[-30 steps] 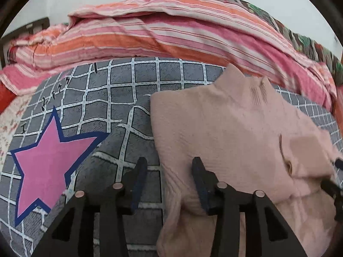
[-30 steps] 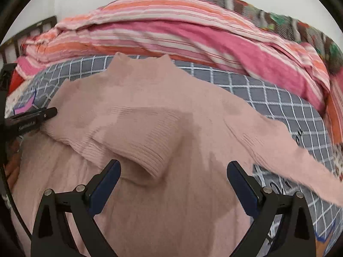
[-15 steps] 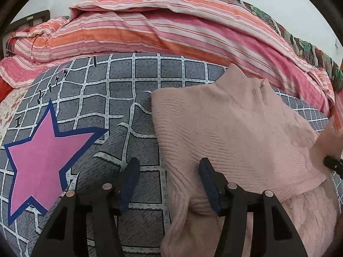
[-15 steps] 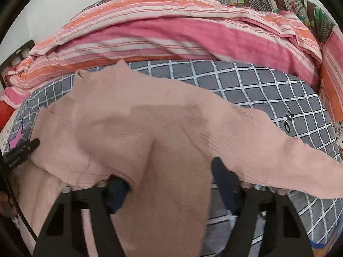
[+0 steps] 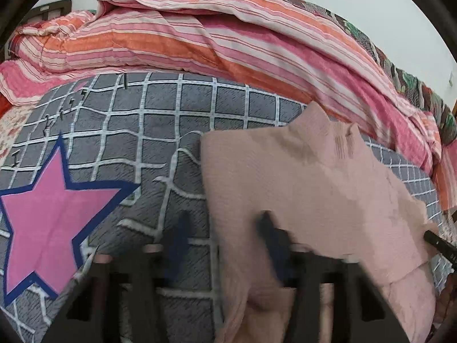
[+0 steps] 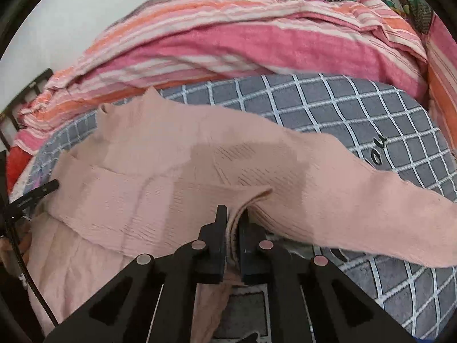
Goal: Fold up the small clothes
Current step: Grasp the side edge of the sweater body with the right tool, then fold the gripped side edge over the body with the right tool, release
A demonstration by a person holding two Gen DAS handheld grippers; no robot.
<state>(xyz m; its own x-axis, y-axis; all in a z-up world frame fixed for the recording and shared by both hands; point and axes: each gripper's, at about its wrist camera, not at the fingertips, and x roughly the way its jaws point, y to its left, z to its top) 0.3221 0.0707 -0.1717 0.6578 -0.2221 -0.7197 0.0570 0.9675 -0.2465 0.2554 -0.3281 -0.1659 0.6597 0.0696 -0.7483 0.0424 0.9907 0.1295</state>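
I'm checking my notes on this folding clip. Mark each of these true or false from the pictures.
1. The right hand-held gripper is shut on a fold of the pale pink knitted sweater. True.
2. The sweater lies on a bare wooden table. False: it lies on a grey blanket with a white grid.
3. A pink star with a dark blue outline is printed on the blanket. True.
4. The striped pink and orange quilt covers the sweater. False: it is bunched up behind it.
5. One sleeve stretches out unfolded. True.

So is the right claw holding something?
Yes. The right gripper has just closed on the pink sweater, pinching a fold near its middle, beside the sleeve.
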